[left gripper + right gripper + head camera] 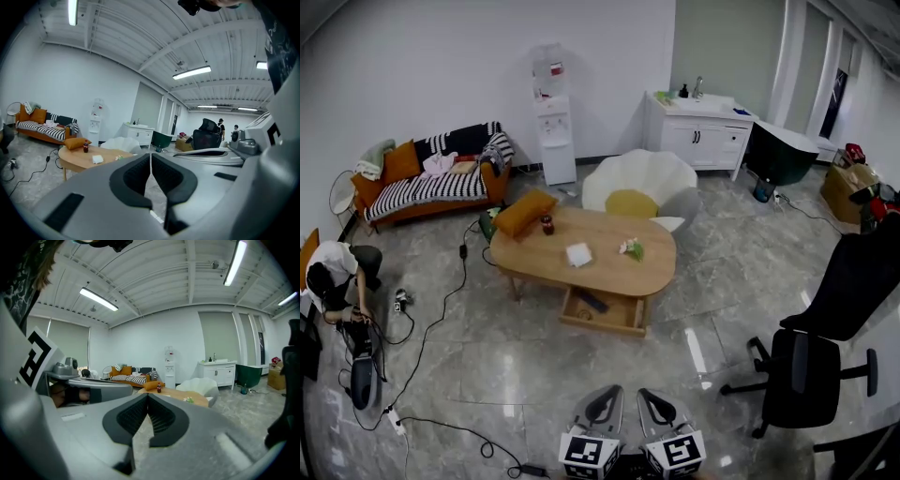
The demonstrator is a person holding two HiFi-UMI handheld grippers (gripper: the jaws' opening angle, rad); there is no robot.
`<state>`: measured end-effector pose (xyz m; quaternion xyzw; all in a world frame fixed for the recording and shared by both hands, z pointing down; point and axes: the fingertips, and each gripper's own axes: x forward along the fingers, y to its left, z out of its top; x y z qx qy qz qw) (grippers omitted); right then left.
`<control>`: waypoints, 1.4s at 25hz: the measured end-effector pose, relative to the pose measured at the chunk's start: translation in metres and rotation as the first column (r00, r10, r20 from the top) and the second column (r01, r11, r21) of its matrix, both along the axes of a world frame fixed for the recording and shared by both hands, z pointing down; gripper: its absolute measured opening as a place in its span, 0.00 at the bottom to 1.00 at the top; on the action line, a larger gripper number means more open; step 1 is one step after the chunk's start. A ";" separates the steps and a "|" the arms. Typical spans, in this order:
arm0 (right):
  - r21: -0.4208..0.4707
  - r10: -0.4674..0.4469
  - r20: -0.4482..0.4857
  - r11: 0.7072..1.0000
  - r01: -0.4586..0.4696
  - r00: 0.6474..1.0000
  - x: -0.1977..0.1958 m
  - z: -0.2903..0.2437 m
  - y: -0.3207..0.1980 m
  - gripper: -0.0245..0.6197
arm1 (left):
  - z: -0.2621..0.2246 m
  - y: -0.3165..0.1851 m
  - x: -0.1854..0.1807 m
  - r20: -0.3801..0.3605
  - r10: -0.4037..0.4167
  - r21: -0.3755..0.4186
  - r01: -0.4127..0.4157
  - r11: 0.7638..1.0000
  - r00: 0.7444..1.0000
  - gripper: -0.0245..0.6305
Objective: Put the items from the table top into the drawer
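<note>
An oval wooden table [609,274] stands mid-room with its drawer [602,312] pulled open toward me; a dark item lies inside. On the top sit an orange cushion [525,211], a small dark bottle [547,224], a white packet [578,254] and a small green-and-white bunch [632,248]. Both grippers are at the bottom edge of the head view, well short of the table. My left gripper [607,397] is shut and holds nothing; its tips meet in the left gripper view [150,157]. My right gripper [650,397] is shut and empty too [147,397].
A striped sofa [431,183] and a water dispenser [554,112] line the back wall, with a white cabinet [698,131] at right. A white flower-shaped chair [639,183] stands behind the table. Black office chairs [811,361] are at right. Cables [441,309] trail over the floor; a person crouches at left [337,277].
</note>
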<state>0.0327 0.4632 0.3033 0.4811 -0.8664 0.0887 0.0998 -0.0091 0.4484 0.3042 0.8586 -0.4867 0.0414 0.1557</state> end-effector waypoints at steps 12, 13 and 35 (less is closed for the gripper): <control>-0.013 0.102 0.007 0.995 -0.102 0.995 -0.020 0.009 -0.043 0.05 | 0.007 -0.045 -0.029 -0.003 0.069 -0.010 -0.069 0.998 0.998 0.07; -0.022 0.102 0.014 0.995 -0.101 0.995 -0.021 0.010 -0.043 0.05 | 0.007 -0.046 -0.030 -0.006 0.071 -0.013 -0.071 0.997 0.997 0.07; 0.038 0.067 0.039 0.997 -0.069 0.997 -0.024 0.000 -0.094 0.05 | 0.009 -0.095 -0.033 0.019 0.037 0.017 -0.037 0.999 0.999 0.07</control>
